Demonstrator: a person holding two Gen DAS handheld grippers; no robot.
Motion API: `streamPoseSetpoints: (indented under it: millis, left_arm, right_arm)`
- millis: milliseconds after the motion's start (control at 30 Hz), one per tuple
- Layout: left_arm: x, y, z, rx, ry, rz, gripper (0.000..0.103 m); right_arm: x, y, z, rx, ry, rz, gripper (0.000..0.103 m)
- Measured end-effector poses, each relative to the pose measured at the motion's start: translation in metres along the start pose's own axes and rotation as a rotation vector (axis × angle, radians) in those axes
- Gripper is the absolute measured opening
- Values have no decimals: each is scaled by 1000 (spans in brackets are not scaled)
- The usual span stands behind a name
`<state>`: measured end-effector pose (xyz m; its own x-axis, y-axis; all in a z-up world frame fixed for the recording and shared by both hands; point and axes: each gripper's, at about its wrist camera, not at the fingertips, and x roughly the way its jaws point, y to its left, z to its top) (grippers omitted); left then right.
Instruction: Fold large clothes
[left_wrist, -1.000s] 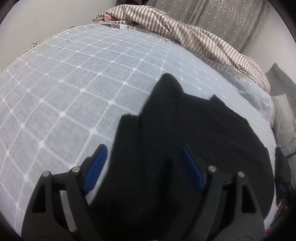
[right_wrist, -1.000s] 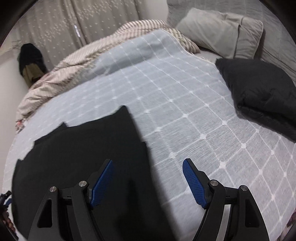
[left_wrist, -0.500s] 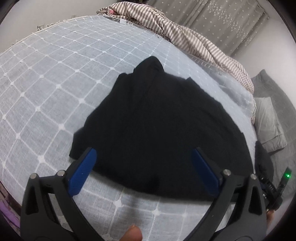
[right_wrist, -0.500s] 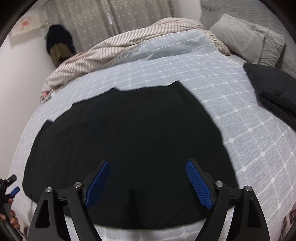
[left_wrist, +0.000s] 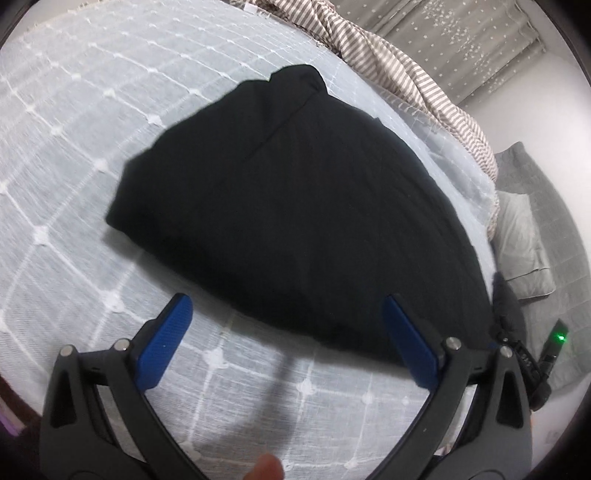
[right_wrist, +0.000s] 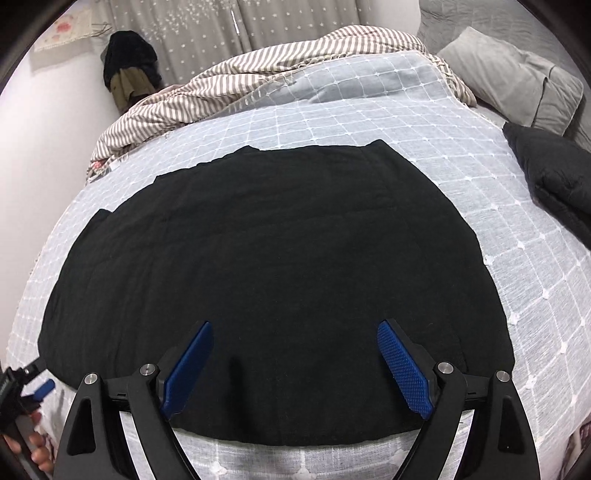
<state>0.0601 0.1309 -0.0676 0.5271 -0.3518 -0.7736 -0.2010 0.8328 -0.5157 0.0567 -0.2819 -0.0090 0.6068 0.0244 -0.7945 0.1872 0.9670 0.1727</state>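
So the bed (right_wrist: 480, 229) with its pale blue grid-pattern cover fills pretty much everything ahead of my fingers. Bunched up past the garment's far edge is a striped blanket (right_wrist: 258, 74), with a grey pillow (right_wrist: 517, 77) and a dark cushion (right_wrist: 550, 177) off to the right of my right fingers. The black garment (right_wrist: 258, 258) lies flat on the cover, folded over into a wide, rounded slab, mostly smooth with a seam line running up it and small corners poking out along the far edge. Its near edge sits under my right gripper (right_wrist: 295, 365), whose fingers are opening, nothing between them. My left gripper (left_wrist: 291, 339) is spread wide and empty, just short of the garment's near-left edge.
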Motion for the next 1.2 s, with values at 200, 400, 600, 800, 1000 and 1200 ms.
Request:
streamPoseSetpoints:
  millis: [200, 400, 600, 800, 1000, 1200]
  left_arm:
    - [18, 16, 4, -107, 42, -85, 102]
    - [29, 21, 8, -202, -21, -155, 102]
    - [41, 22, 29, -290, -107, -160, 93]
    - [50, 51, 45, -467, -118, -213, 42]
    - [18, 39, 55, -426, -181, -306, 25]
    - [-33, 38, 58, -380, -334, -319, 24]
  right_arm:
    - [8, 9, 0, 8, 22, 14, 91]
    - [15, 22, -2, -20, 40, 21, 91]
    - [18, 32, -4, -46, 47, 33, 91]
    - [19, 40, -5, -42, 33, 40, 91]
    - [11, 58, 1, -55, -35, 85, 91]
    - [2, 90, 2, -84, -84, 190, 91]
